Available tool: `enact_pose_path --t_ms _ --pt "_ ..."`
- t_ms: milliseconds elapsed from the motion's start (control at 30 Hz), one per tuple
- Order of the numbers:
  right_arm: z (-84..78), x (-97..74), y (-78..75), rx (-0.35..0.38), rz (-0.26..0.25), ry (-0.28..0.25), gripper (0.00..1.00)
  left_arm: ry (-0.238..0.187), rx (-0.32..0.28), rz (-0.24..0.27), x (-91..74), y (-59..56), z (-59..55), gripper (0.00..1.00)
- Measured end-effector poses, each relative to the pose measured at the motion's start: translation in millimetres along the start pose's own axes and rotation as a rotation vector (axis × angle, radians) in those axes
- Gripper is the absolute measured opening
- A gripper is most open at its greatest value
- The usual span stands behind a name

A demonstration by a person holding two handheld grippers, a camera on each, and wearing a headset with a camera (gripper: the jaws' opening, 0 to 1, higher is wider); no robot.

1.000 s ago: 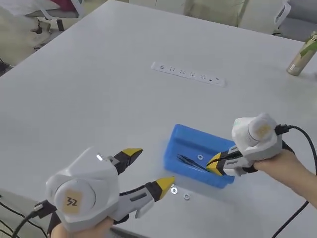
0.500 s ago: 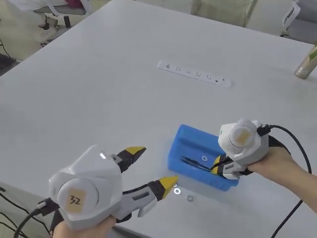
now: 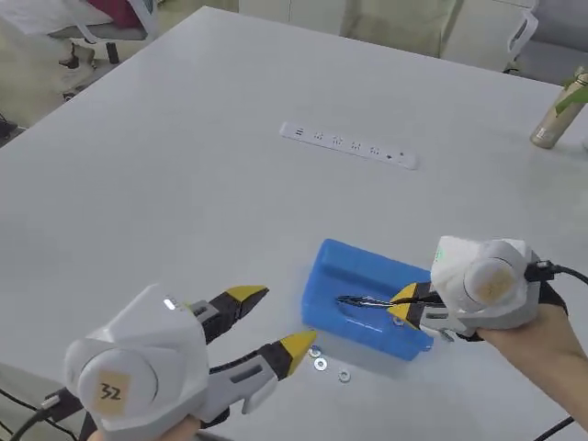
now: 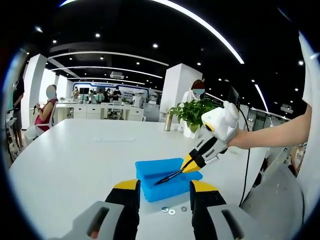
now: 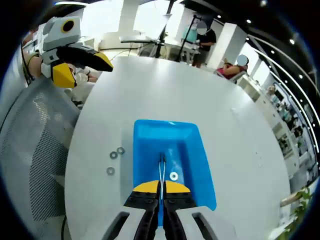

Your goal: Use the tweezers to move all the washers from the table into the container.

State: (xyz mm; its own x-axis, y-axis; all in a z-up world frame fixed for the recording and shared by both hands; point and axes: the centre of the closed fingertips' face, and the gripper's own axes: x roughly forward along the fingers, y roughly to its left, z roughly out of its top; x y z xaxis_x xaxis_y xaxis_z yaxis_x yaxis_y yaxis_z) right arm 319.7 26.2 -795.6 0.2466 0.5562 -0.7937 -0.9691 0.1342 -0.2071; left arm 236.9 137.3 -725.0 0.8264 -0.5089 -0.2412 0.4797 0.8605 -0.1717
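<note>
Hovering over the blue container [image 3: 354,329] in the head view, the right gripper [image 3: 404,308] has its jaws pinched hard on the tweezers [image 3: 363,302], whose slim tips reach out above the container's middle. Three washers [image 3: 321,365] lie on the table [image 3: 184,184] just beside the container's near wall. The left gripper [image 3: 273,320] hangs close by them, jaws spread wide, carrying nothing.

Over to the left gripper view: the tweezers [image 4: 172,176] slant down into the container [image 4: 150,192], and the three washers [image 4: 172,212] sit in front of it, between this gripper's own open jaws.

Now the right gripper view: jaws shut flat on the tweezers, nothing visible between the tips, and a lone washer [image 5: 173,176] rests inside the container just beside them. I'd call this the gap between a drop-off and the next pick. Next, by my reading: swing the tips out over the near wall, come down on one of the three, and nip its thin edge cleanly.

Against half a second ago, the right gripper has drawn back toward the container's right end and the tweezers look lifted; the table washers lie where they were.
</note>
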Motion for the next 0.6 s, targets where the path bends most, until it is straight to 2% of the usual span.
enact_pose_path --t_ms 67,167,300,433,500,600 --pt "4.8 -5.7 1.2 0.002 -0.016 -0.024 0.00 0.005 -0.024 0.004 0.3 1.8 -1.1 0.39" --pt "13.4 -16.3 0.7 0.001 -0.046 -0.066 0.00 0.002 -0.016 0.007 -0.3 1.4 -0.2 0.39" --pt "29.0 -34.9 9.7 0.009 -0.035 -0.126 0.00 0.010 -0.001 -0.010 -0.4 -2.3 0.1 0.39" --pt "35.5 -47.6 25.7 -0.025 0.000 -0.136 0.00 0.016 0.008 -0.041 0.1 -7.7 0.2 0.39" --pt "36.1 -51.6 36.3 -0.023 0.041 -0.138 0.00 0.023 0.014 -0.053 0.4 -9.7 -0.8 0.39" --pt "32.0 -53.5 48.3 -0.037 0.081 -0.114 0.00 0.034 0.023 -0.083 1.3 -15.1 -1.6 0.39"
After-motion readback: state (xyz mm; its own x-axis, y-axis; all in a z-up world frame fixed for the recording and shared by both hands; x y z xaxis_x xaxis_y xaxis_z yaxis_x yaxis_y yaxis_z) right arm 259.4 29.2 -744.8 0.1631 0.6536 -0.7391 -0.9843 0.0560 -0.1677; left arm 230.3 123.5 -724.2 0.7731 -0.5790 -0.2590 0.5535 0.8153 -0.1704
